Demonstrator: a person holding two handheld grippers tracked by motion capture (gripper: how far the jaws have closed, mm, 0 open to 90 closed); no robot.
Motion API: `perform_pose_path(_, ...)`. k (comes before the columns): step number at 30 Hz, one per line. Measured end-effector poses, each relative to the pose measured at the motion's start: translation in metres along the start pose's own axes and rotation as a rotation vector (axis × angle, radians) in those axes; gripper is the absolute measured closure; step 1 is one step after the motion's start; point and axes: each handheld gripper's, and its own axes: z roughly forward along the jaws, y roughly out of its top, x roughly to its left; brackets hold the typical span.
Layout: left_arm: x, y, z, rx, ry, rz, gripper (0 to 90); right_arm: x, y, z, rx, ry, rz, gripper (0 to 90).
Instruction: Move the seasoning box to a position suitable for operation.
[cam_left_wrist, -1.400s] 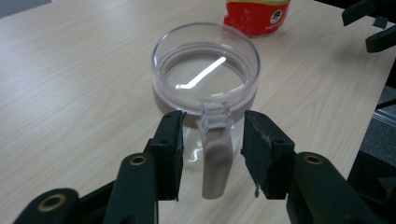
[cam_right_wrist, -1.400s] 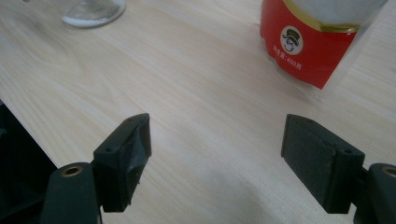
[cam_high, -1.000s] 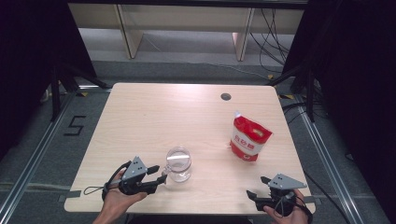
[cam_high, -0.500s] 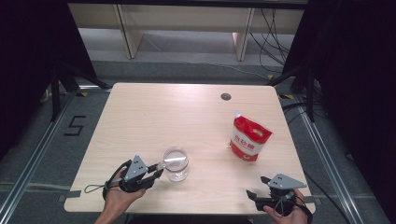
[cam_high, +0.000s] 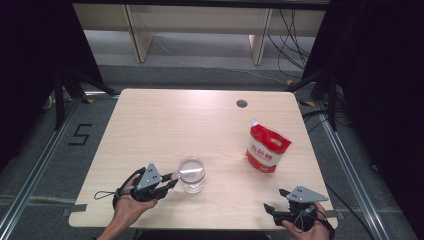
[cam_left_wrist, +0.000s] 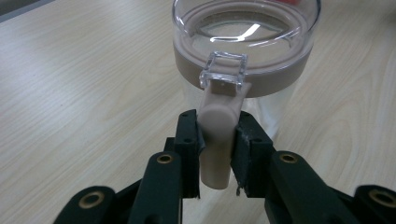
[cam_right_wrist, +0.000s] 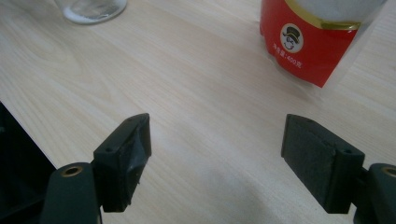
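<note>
a: since a second earlier the left gripper (cam_left_wrist: 215, 140) had been closing, and the jar (cam_high: 192, 174) slid a little nearer the front left of the bench (cam_high: 165, 120). what did it grip?

b: the jar's beige latch (cam_left_wrist: 217, 135), pinched between both pads. the clasp looked ready to be pulled open.

a: and the hands?

b: the left hand (cam_high: 131, 207) lay low, gripper level toward the jar. the right gripper (cam_right_wrist: 219, 154) rested wide and empty near the front edge, facing the red pouch (cam_high: 267, 148).

Left gripper (cam_high: 172, 178) at seven o'clock, jaws just closed and clamped, pointing toward three; right gripper (cam_high: 272, 209) at five o'clock, jaws gaping wide.
</note>
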Motion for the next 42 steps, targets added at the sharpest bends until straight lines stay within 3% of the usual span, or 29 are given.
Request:
perform_pose_path(18,-0.018,0.020,0.030,-0.018,-0.093,0.055,72.9,0.000,0.001,-0.001,-0.008,-0.013,-0.017,25.0)
perform_pose_path(22,-0.018,0.022,0.037,-0.033,-0.128,0.061,72.9,-0.001,0.000,-0.001,-0.012,-0.003,-0.014,25.0)
perform_pose_path(30,-0.021,0.026,0.042,-0.033,-0.146,0.084,72.9,-0.001,0.000,-0.001,-0.011,-0.008,-0.017,25.1)
perform_pose_path(35,-0.020,0.028,0.046,-0.044,-0.183,0.081,72.9,-0.001,0.000,-0.001,-0.008,-0.017,-0.018,25.1)
perform_pose_path(38,-0.018,0.029,0.046,-0.037,-0.184,0.100,72.9,-0.001,0.000,0.000,-0.011,-0.007,-0.017,25.0)
perform_pose_path(42,-0.018,0.029,0.046,-0.036,-0.188,0.095,72.7,-0.001,0.000,0.000,-0.011,-0.007,-0.017,25.0)
